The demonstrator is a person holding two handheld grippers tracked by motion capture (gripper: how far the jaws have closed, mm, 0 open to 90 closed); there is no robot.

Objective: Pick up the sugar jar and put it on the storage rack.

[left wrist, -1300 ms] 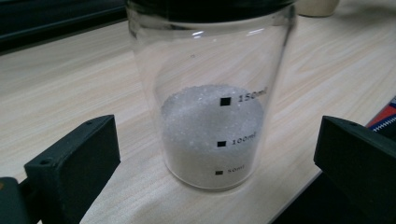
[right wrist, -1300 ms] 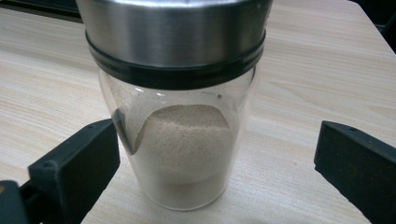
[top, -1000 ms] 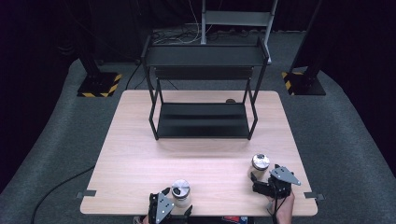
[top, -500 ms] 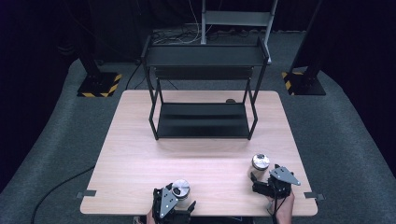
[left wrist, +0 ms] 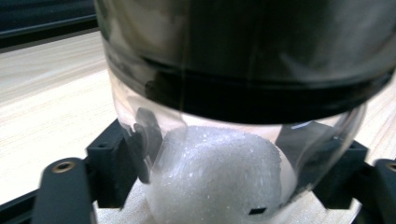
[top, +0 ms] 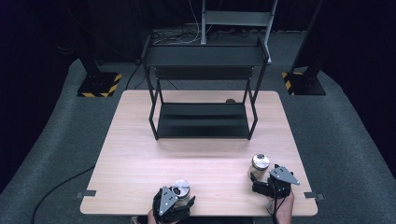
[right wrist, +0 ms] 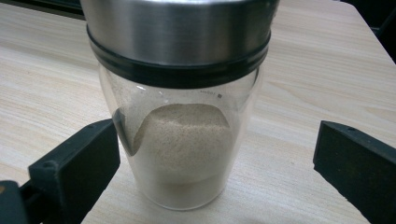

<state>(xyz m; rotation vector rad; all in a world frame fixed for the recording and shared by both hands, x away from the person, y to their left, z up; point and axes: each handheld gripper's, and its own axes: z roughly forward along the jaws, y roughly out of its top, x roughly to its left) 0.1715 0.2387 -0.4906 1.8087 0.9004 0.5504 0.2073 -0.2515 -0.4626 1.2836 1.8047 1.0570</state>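
Near the table's front edge stands a glass jar of white granules (top: 180, 188) with a steel lid. My left gripper (top: 181, 196) has just been closing and is now shut on it. In the left gripper view the jar of white granules (left wrist: 219, 182) sits very close, and both black pads press its sides. At the front right stands a second jar of beige powder (top: 260, 162). My right gripper (top: 258, 174) is open around it. In the right gripper view the beige jar (right wrist: 180, 154) stands between the jaws with a gap on each side.
A black two-level metal rack (top: 203, 119) stands on the far half of the wooden table (top: 140, 154). A small dark object (top: 230, 100) lies behind the rack's right leg. Black stands with yellow-striped bases sit on the floor beyond the table.
My left gripper's jaws have closed onto the jar of white granules after standing wide around it. The right gripper and its jar have not moved.
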